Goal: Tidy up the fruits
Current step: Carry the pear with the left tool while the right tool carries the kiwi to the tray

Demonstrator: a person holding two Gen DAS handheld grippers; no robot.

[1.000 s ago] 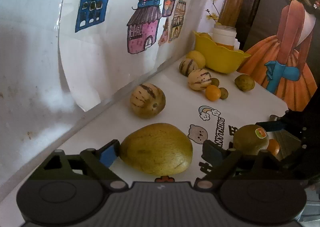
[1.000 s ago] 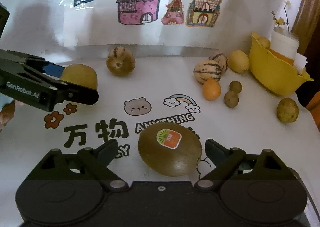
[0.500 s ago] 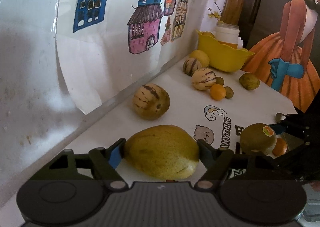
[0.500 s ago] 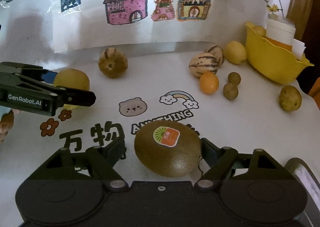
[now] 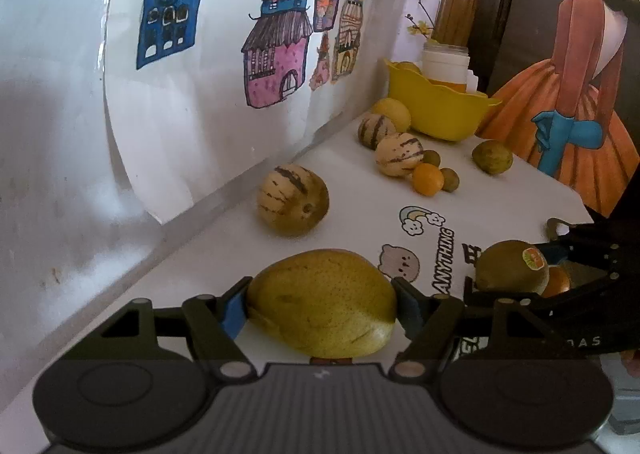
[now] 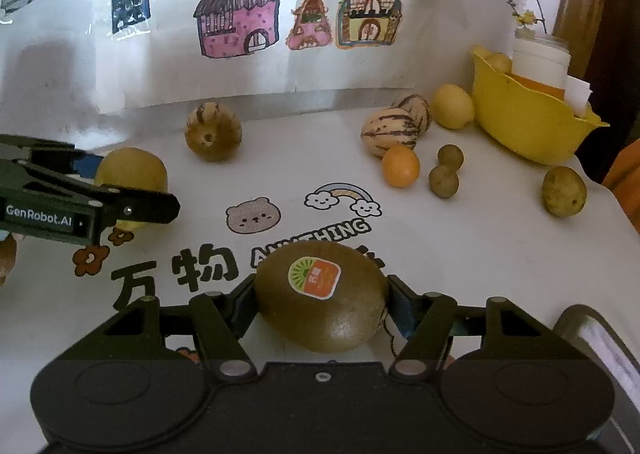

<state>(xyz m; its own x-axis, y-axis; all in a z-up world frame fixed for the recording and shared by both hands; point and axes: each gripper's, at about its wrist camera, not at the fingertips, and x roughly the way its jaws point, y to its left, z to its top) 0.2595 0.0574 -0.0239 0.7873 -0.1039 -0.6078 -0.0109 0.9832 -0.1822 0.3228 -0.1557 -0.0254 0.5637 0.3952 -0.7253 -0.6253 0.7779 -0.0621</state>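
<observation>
White printed tabletop (image 6: 500,238) against a wall hung with house drawings; sorting barely begun, two fruits in hand.

My left gripper (image 5: 320,304) has just closed its jaws onto the large yellow-green pear-shaped fruit (image 5: 322,302), and my right gripper (image 6: 322,296) likewise onto the brown stickered kiwi (image 6: 320,294); both fruits rest on the tabletop. The yellow plastic bowl (image 6: 524,122) at the far right holds little fruit I can see. Loose: striped melons (image 6: 386,130), one small orange (image 6: 400,166), small brown fruits (image 6: 444,182). Judged obstacle: that cluster sits before the bowl.
</observation>
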